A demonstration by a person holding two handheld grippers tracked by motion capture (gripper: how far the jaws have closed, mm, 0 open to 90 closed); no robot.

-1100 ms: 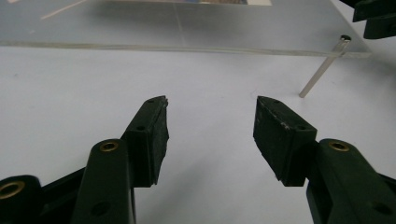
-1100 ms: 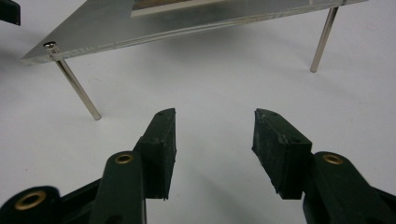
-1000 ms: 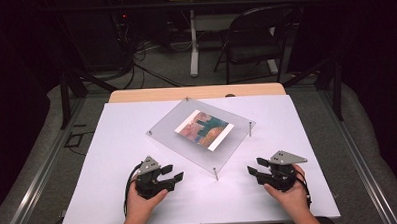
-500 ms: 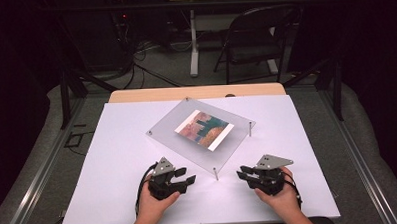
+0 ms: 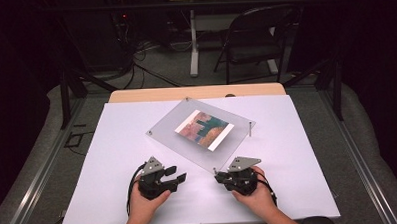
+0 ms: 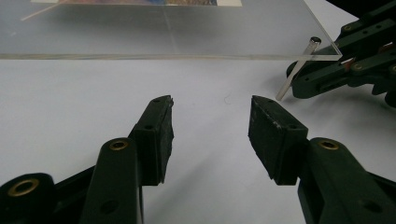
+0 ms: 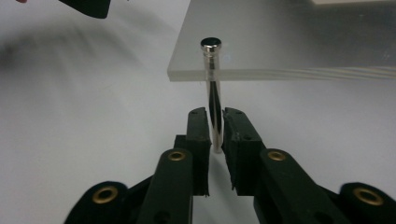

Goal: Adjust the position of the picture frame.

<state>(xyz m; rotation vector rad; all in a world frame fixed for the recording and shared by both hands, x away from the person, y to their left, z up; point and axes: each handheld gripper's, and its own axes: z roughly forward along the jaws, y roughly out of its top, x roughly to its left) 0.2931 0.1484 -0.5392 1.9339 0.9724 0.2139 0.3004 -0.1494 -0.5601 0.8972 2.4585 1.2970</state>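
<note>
Clear acrylic panel (image 5: pixel 202 129), with a colourful print (image 5: pixel 205 129) and no readable writing, was raised on metal pins above the white counter (image 5: pixel 113 160). Its near corner pin (image 7: pixel 213 105) was clamped by the right gripper (image 7: pixel 215 122), whose fingers had just been closing. The left gripper (image 6: pixel 212 122) was held half open, empty, just beside.

The clear acrylic panel (image 5: pixel 202 131) looks glossy and smooth; its corner pin (image 7: pixel 213 100) is polished metal. The tabletop (image 5: pixel 112 145) is matt white, and the right claw (image 7: pixel 215 128) matt black plastic.
</note>
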